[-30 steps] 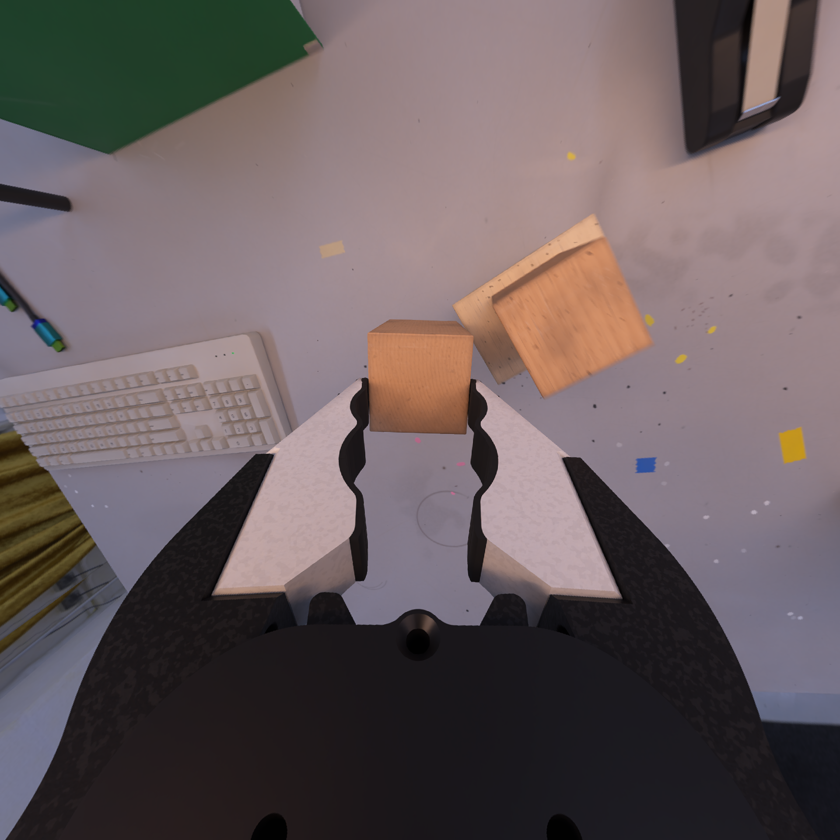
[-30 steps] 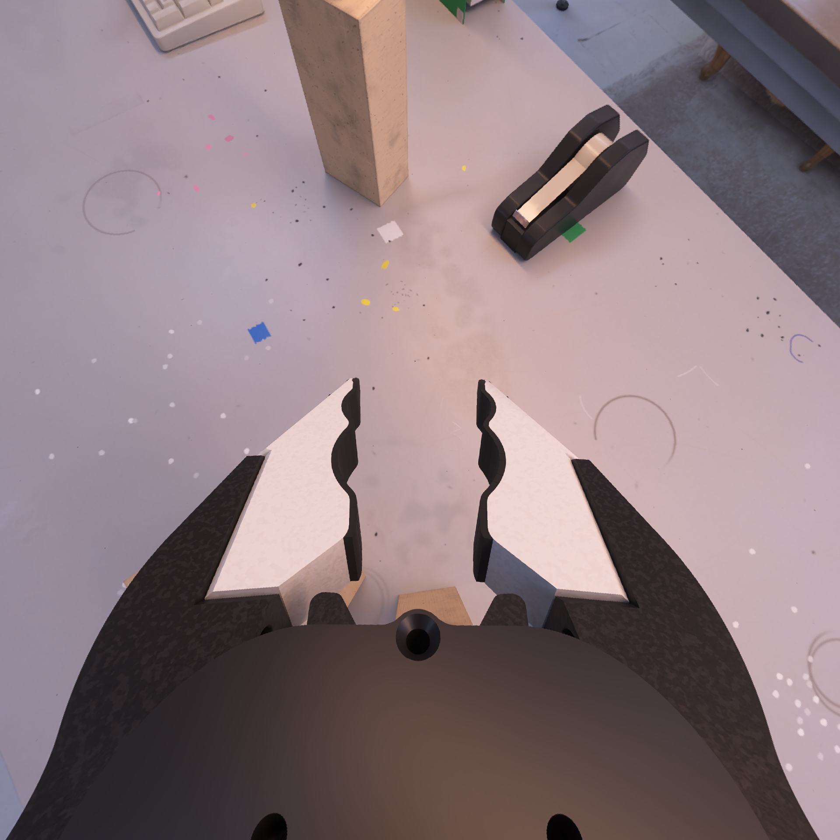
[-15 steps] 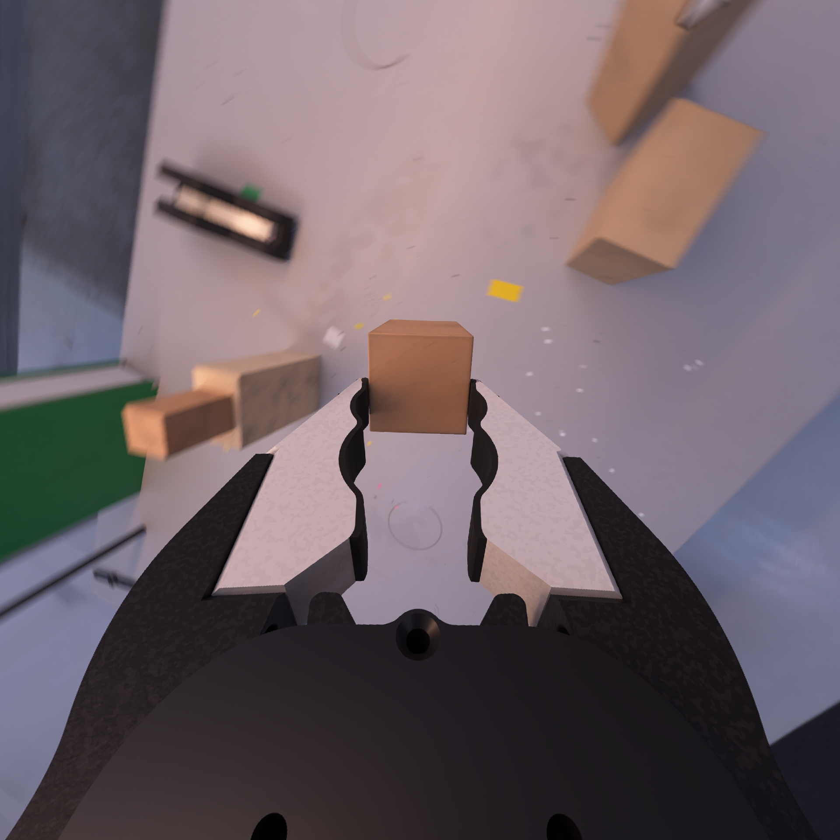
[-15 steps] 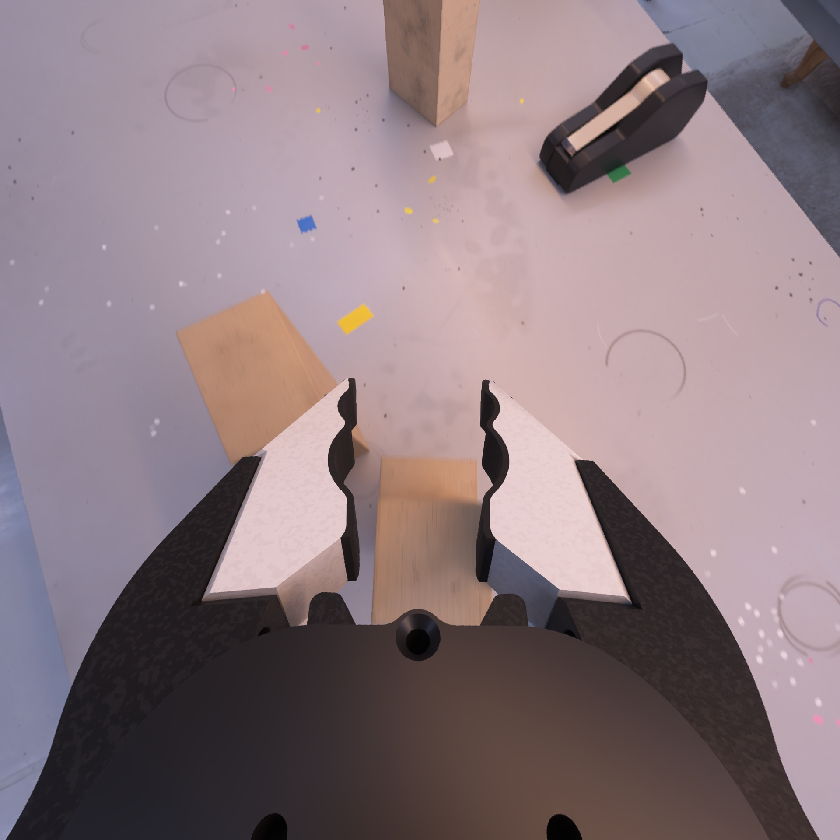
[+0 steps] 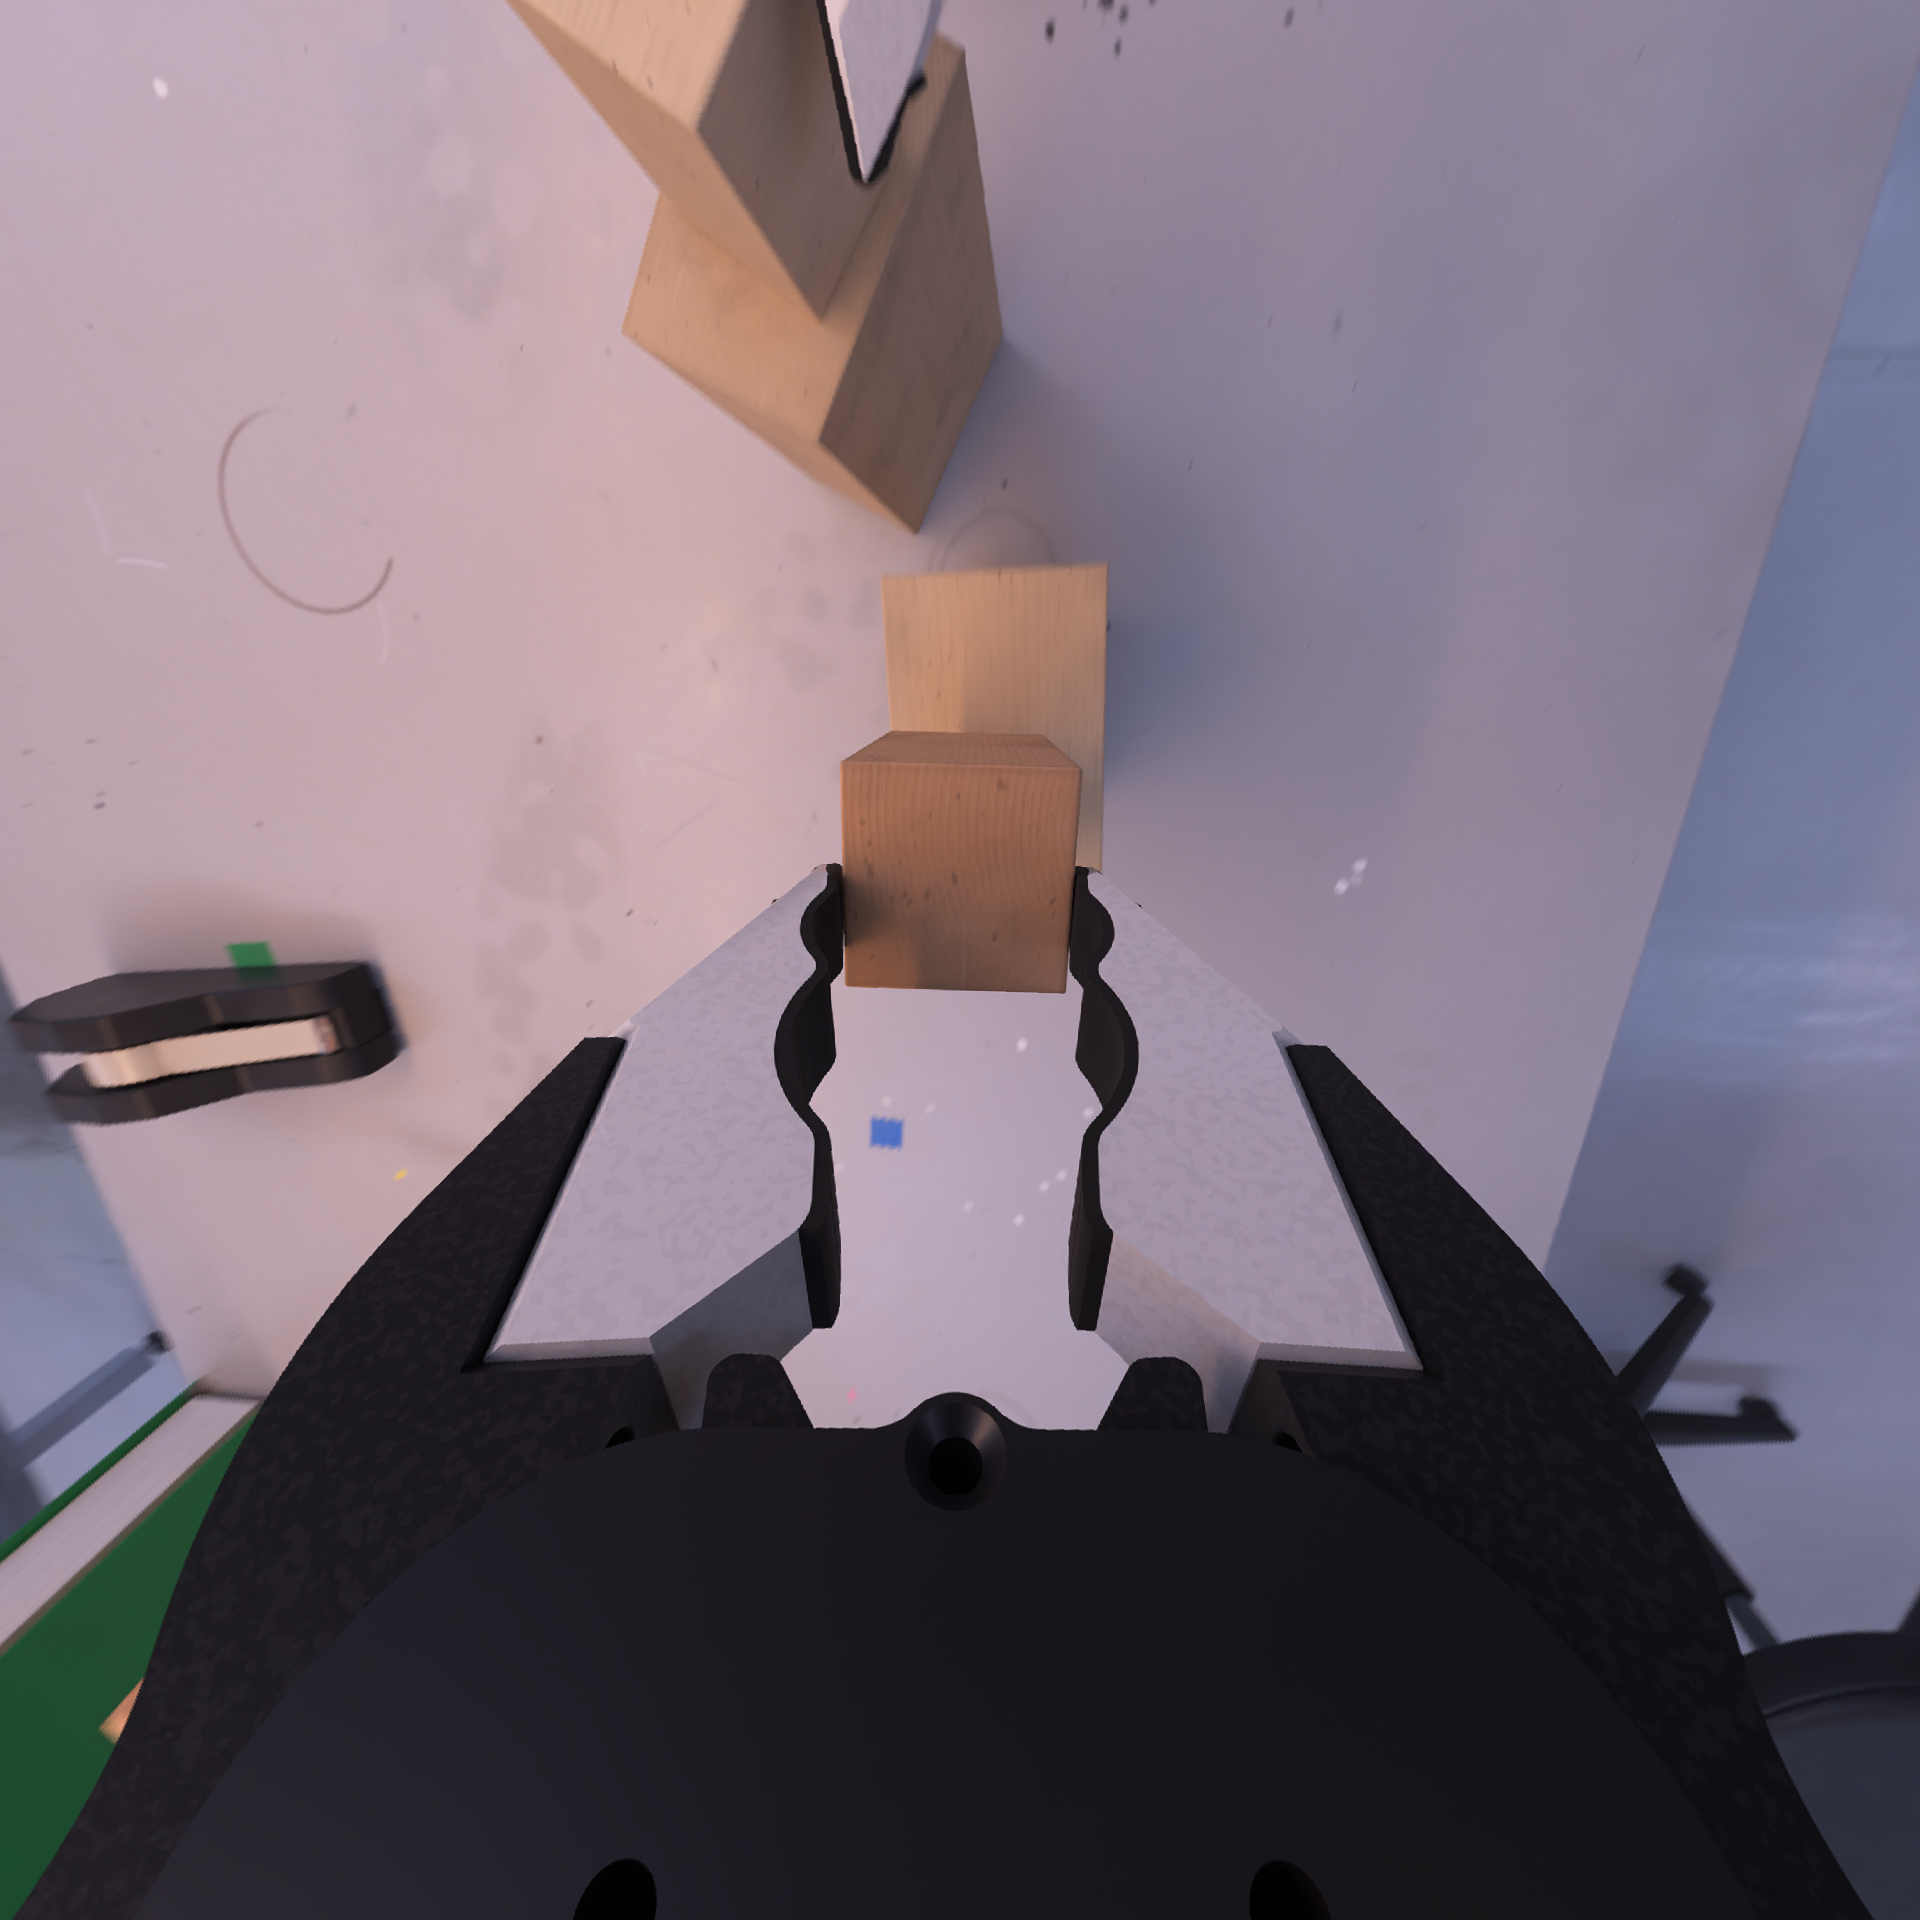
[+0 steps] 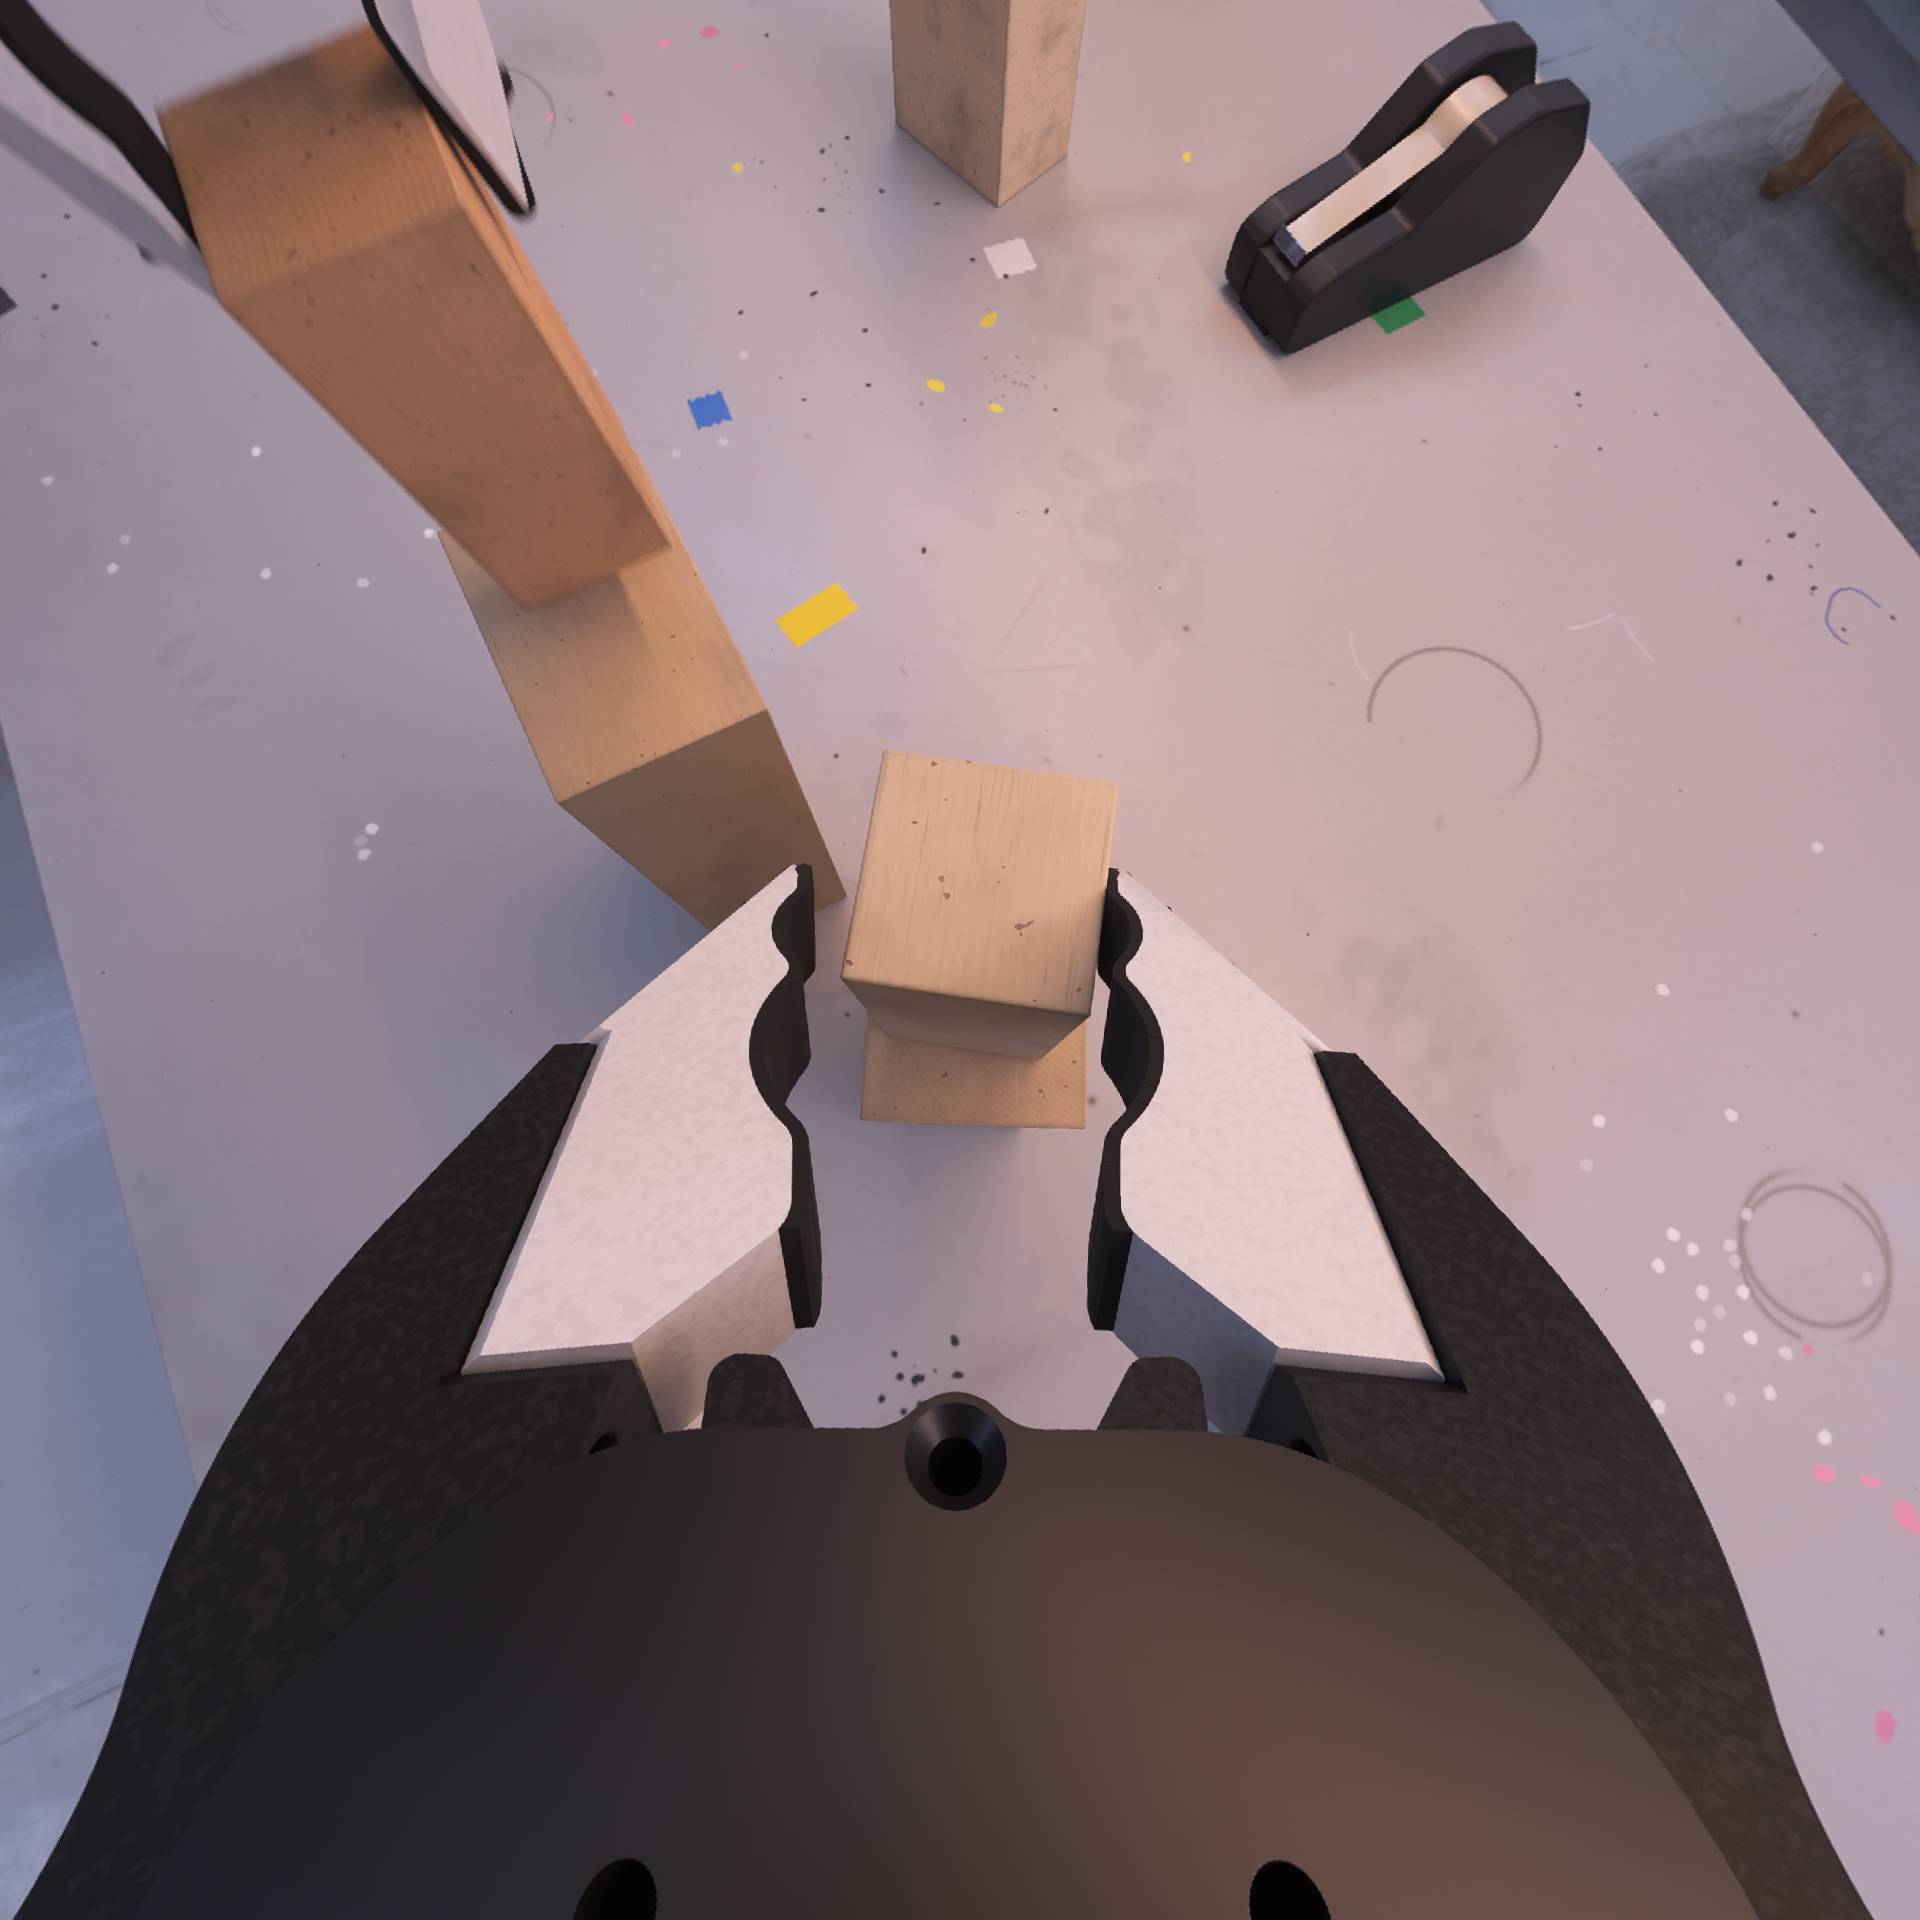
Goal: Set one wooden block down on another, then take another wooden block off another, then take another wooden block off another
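Observation:
My left gripper point(image 5: 956, 883) is shut on a long brown wooden block point(image 5: 956, 862), seen end-on. In the right wrist view this block point(image 6: 416, 312) hangs from the left gripper point(image 6: 291, 156) with its lower end over a larger pale block point(image 6: 623, 707) on the table. I cannot tell if they touch. The pale block also shows in the left wrist view point(image 5: 997, 644). My right gripper point(image 6: 956, 894) is open, its jaws on either side of a pale block point(image 6: 977, 894) that sits on another block point(image 6: 971, 1081). The right finger is at its side; a small gap shows on the left.
A black tape dispenser point(image 6: 1403, 187) sits at the far right of the white table point(image 6: 1351, 935). A tall upright wooden block point(image 6: 987, 94) stands beyond. The table edge runs close on the left in the right wrist view. A green board point(image 5: 83, 1558) lies off to the side.
My left gripper swung round with the brown block and now holds it over the larger pale block. My right gripper moved back, and the stacked pale block now sits between its fingers.

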